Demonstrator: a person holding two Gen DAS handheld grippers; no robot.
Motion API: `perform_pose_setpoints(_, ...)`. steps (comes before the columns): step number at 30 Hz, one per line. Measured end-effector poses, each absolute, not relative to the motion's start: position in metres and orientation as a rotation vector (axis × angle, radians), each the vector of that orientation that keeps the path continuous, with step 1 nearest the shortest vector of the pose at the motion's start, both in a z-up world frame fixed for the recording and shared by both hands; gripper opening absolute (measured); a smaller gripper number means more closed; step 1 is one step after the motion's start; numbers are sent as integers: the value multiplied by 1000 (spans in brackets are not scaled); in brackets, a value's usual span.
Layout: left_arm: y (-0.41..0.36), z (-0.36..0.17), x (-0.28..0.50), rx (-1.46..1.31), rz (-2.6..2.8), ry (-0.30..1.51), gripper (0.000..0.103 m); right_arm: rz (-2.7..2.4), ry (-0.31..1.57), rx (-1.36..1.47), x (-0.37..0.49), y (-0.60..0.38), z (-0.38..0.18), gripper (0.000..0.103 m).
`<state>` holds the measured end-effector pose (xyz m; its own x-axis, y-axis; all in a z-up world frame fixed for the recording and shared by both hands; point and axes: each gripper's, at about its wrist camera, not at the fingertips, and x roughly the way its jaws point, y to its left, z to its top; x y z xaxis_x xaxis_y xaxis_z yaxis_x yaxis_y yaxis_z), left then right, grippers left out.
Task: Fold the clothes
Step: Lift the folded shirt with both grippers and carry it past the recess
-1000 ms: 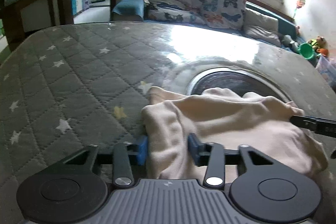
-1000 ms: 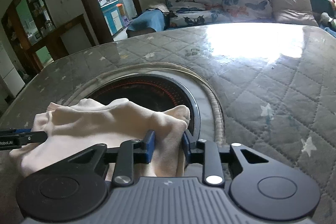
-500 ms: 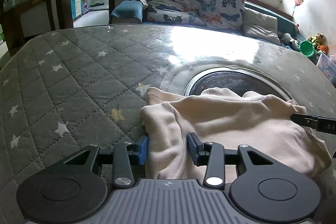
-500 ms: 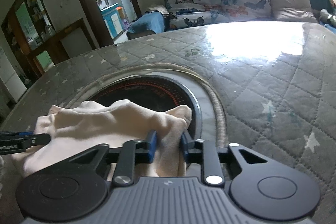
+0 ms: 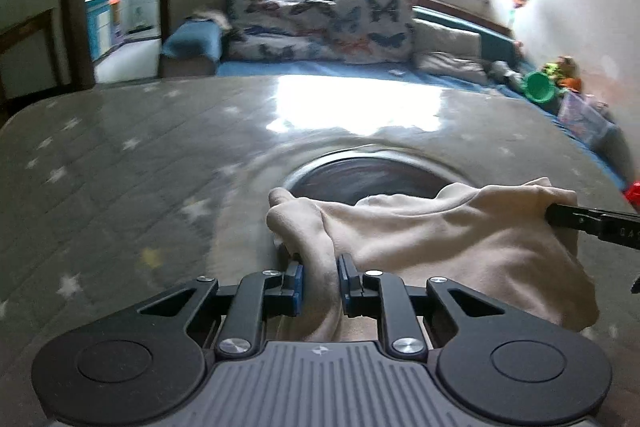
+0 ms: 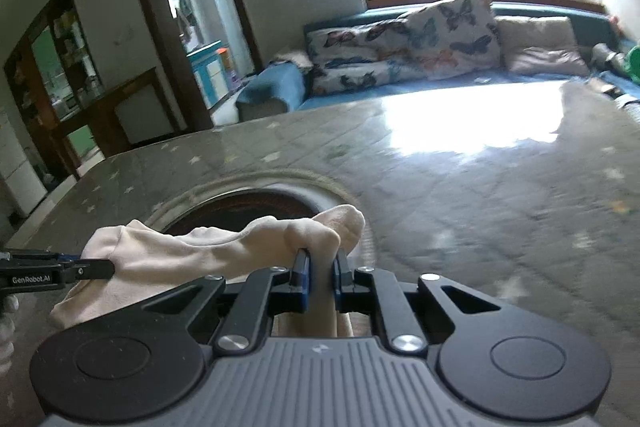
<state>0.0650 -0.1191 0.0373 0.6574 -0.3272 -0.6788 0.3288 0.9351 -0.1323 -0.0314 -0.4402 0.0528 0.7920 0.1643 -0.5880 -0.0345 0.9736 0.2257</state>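
From my left wrist view, my left hand-held gripper (image 5: pixel 320 281) has a fold of the cream garment (image 5: pixel 432 235) between its blue pads (image 5: pixel 295 285), and its jaws are closing on that fold; the cloth hangs bunched from there across to my right hand-held gripper (image 5: pixel 560 217), which enters from the right edge and bites the far corner. The garment sits near me, draped over the rim of a dark round recess (image 5: pixel 360 175) set in the bench (image 5: pixel 120 167), whose grey quilted cover with pale stars lies under a glossy sheet that throws back the window glare. From my right wrist view, my right hand-held gripper (image 6: pixel 320 267) is clamped tight on a thick wad of the same garment (image 6: pixel 192 251), and my left hand-held gripper (image 6: pixel 92 267) comes in from the left, holding the other end. The fabric looks soft, fleecy and limp, sagging between the two grips. My worry is the left grip: it takes only a narrow pleat, so a pull could slip the cloth free. The slack middle could also drop into the recess and spoil the fold.
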Motion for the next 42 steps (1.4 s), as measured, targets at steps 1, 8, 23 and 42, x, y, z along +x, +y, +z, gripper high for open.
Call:
perform_pose_setpoints(1, -127, 39, 65, 4, -391, 766, 19, 89, 641, 198, -37, -446, 56, 10)
perform_pose_setpoints(8, -199, 44, 60, 40, -525, 760, 19, -55, 606, 187, -80, -501, 69, 10)
perform_pose_setpoints(23, -316, 48, 37, 142, -725, 706, 20, -358, 610, 155, -143, -583, 57, 10)
perform_pose_setpoints(42, -288, 28, 17, 272, -590, 768, 63, -189, 648, 57, -138, -503, 19, 42)
